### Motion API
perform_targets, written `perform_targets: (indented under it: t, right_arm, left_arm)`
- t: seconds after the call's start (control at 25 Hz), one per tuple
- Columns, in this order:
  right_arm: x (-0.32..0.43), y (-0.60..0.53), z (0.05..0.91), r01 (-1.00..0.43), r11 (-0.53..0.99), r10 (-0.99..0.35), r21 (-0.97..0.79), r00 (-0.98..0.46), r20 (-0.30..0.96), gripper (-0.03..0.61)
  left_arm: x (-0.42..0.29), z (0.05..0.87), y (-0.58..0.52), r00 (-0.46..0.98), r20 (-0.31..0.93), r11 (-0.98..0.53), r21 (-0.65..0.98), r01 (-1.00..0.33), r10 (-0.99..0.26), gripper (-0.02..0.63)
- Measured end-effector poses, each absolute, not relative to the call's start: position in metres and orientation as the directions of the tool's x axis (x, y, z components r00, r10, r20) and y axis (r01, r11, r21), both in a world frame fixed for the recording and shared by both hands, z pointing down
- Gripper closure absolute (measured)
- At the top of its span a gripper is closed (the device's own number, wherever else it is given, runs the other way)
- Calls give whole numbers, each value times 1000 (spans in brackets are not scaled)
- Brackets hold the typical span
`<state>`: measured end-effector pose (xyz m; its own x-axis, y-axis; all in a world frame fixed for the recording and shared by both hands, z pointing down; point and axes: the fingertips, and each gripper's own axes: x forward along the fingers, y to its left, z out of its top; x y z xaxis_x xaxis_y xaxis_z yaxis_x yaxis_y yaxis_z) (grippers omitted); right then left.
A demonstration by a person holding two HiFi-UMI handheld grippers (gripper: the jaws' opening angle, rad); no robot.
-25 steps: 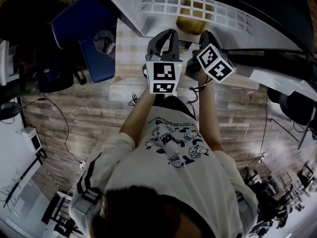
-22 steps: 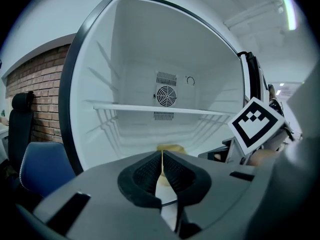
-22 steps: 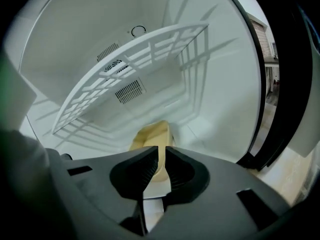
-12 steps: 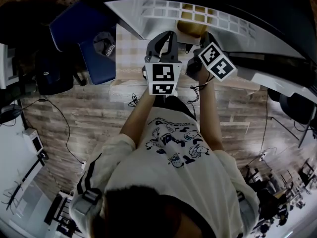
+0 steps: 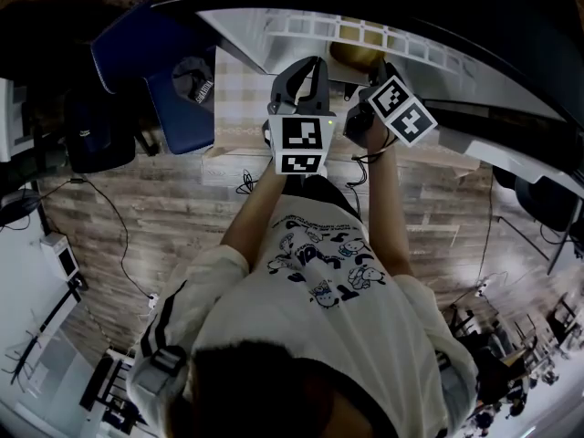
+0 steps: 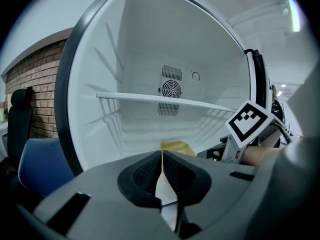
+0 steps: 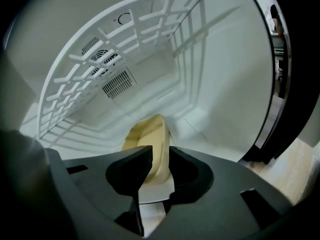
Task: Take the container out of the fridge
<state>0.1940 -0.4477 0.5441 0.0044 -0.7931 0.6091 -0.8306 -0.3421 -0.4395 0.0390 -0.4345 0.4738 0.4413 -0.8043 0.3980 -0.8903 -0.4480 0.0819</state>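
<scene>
Right claw (image 7: 161, 155) has pushed deeper into the fridge (image 7: 225, 84).
Under the wire shelf (image 7: 125, 49), the container (image 7: 147, 134) lies on the fridge floor. My right claw is clamped on its near wall, and my left claw (image 6: 162, 156) is closed and empty at the opening.

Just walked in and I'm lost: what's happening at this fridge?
A person works two handheld claws at the open fridge. The right claw grips the wall of a yellow container sitting inside under the shelf, not yet lifted out. The left claw is shut and empty, held in front of the fridge.
</scene>
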Motion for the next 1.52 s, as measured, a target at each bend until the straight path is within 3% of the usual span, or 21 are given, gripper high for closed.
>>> perform_targets:
  t: [0.56, 1.52]
  right_arm:
    - [191, -457, 564, -827, -377, -728, -417, -14, 686, 451]
    - [192, -453, 580, -860, -415, -659, -297, 60, 750, 537]
  left_arm:
    - [33, 476, -443, 429, 406, -438, 77, -896, -807, 591]
    - [39, 488, -458, 502, 405, -516, 82, -852, -764, 591]
